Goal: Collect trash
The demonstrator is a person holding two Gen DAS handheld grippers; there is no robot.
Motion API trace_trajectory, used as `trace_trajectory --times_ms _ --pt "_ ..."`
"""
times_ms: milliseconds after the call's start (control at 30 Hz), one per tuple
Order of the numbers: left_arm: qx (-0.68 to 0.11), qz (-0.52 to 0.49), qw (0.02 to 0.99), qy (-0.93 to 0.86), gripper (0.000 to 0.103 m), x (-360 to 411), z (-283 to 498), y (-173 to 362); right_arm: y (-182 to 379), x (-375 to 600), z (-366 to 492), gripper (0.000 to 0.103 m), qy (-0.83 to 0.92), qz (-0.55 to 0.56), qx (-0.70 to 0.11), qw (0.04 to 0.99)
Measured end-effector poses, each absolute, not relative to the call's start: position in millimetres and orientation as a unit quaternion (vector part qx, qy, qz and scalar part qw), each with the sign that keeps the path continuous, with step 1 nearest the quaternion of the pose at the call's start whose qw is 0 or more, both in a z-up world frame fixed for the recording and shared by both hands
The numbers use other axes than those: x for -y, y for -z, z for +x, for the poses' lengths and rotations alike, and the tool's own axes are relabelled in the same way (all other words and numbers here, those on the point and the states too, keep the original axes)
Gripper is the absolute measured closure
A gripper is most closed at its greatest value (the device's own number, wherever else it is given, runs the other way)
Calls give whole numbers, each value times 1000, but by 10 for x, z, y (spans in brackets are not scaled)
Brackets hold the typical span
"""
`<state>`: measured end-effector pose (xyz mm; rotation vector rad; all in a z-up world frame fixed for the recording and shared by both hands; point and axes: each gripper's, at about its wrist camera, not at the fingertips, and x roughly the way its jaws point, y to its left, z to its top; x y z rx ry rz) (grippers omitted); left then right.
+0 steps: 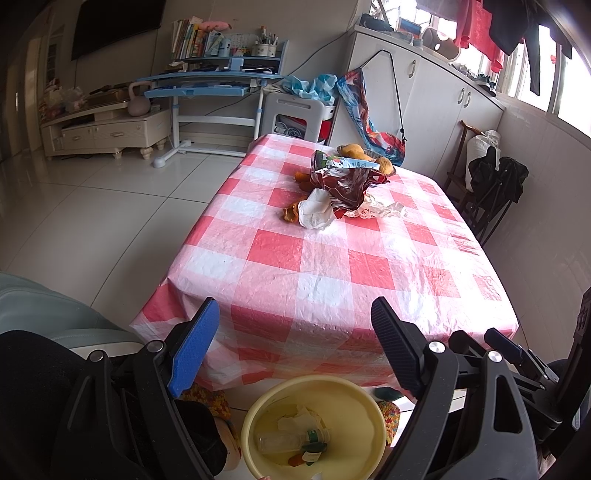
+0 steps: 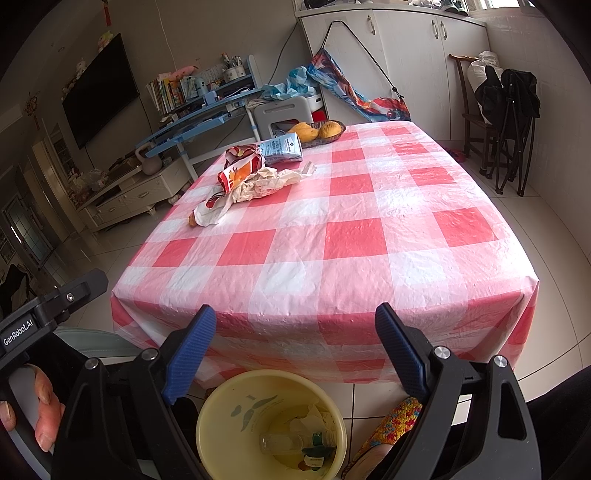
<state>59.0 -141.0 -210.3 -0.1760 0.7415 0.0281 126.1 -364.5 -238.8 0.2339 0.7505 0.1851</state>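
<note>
Left gripper (image 1: 295, 328) wide, empty; right gripper (image 2: 295, 332) wide, empty. Wrappers (image 2: 251, 177) on table (image 2: 369, 258); bucket (image 2: 221, 406) holds bottle (image 2: 284, 441).

Checked table (image 2: 369, 236): wrappers (image 2: 255, 177) at ten o'clock, fruit basket (image 2: 319, 133) at eleven; bucket (image 2: 221, 413) on floor (image 2: 554, 240).

crumpled wrappers (image 1: 343, 192) on table, bottle (image 1: 291, 439) in bin (image 1: 258, 417)

White tiled floor (image 1: 110, 192), checked-cloth table (image 2: 369, 240) centre, blue desk (image 1: 207, 85) and wall TV (image 1: 118, 26) far left, white cabinets (image 1: 436, 92) and bright windows (image 1: 554, 74) right.
</note>
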Motion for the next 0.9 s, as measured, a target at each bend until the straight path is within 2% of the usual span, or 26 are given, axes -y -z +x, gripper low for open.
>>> trace_trajectory --times_ms 900 --pt "-359 -90 929 -14 22 1445 588 2090 2399 3642 1260 19 -90 113 -366 919"
